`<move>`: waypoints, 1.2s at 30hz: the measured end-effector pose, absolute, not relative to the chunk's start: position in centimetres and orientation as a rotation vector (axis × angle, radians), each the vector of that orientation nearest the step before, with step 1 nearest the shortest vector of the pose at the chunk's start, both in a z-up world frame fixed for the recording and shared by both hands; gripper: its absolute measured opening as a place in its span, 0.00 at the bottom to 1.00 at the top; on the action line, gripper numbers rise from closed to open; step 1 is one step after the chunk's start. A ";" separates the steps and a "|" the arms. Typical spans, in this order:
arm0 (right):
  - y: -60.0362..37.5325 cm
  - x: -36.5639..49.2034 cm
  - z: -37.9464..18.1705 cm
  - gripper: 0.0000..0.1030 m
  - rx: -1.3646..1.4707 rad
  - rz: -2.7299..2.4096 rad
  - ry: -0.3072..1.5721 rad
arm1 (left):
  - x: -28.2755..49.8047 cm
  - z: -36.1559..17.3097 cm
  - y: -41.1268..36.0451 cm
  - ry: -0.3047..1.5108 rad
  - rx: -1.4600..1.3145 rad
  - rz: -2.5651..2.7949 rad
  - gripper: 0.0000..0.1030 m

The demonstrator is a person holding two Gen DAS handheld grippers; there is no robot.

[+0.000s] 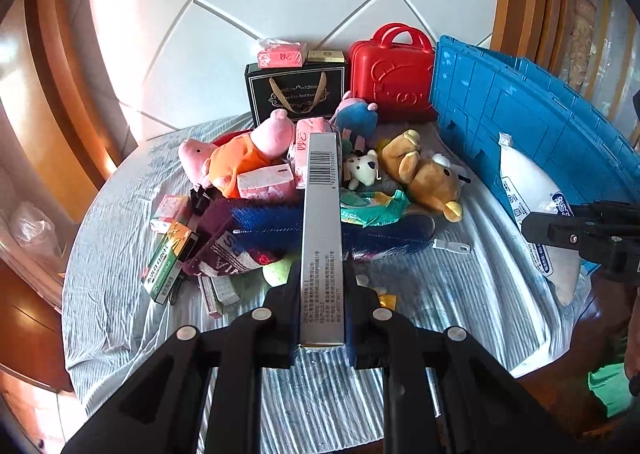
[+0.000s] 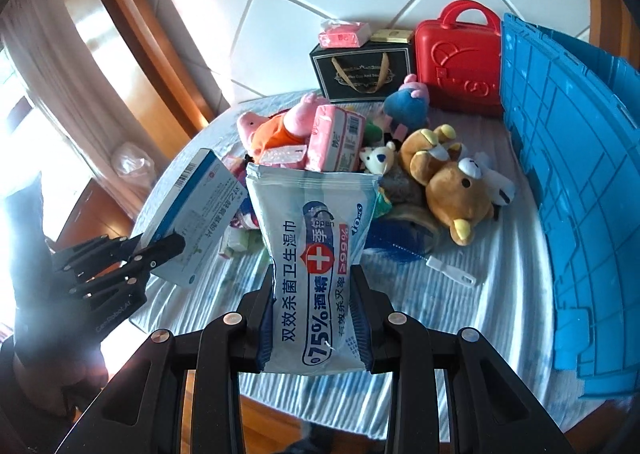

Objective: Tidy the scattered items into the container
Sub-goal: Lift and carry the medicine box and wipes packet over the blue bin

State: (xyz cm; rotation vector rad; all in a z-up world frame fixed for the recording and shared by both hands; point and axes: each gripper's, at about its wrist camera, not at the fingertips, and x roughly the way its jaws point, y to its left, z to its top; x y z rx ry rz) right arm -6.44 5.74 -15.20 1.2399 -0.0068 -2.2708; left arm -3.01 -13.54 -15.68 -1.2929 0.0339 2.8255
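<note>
My left gripper [image 1: 322,274] is shut on a long flat box with a barcode [image 1: 322,214], held above the cloth-covered table; it also shows in the right wrist view [image 2: 196,214] at the left. My right gripper [image 2: 316,278] is shut on a white wet-wipes pack [image 2: 316,254], seen in the left wrist view [image 1: 536,214] at the right. The blue crate [image 2: 576,174] stands at the table's right side. A pile of scattered items lies ahead: pink pig plush [image 1: 256,150], brown bear plush [image 1: 432,174], tissue packs [image 2: 336,138], a blue brush [image 1: 272,222].
A red toy suitcase [image 1: 390,74] and a black gift bag [image 1: 296,90] stand at the table's far edge. A green box [image 1: 170,258] and small packets lie at the pile's left. A white clip [image 2: 452,272] lies on the striped cloth [image 1: 440,294]. Wooden chairs surround the table.
</note>
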 end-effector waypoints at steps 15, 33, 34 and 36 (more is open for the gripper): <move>9.3 -5.7 -10.3 0.31 1.115 -2.274 -0.048 | -2.7 -10.0 -10.2 0.036 -1.159 2.902 0.16; 15.8 -6.8 -5.9 0.31 0.998 -2.322 -0.091 | -4.3 -5.2 -3.0 0.094 -1.013 2.910 0.16; 16.2 -6.9 -5.7 0.31 0.993 -2.326 -0.093 | -4.5 -4.9 -2.4 0.100 -1.001 2.908 0.16; 17.2 -7.1 -5.2 0.31 0.982 -2.335 -0.097 | -4.8 -4.4 -1.3 0.109 -0.984 2.903 0.16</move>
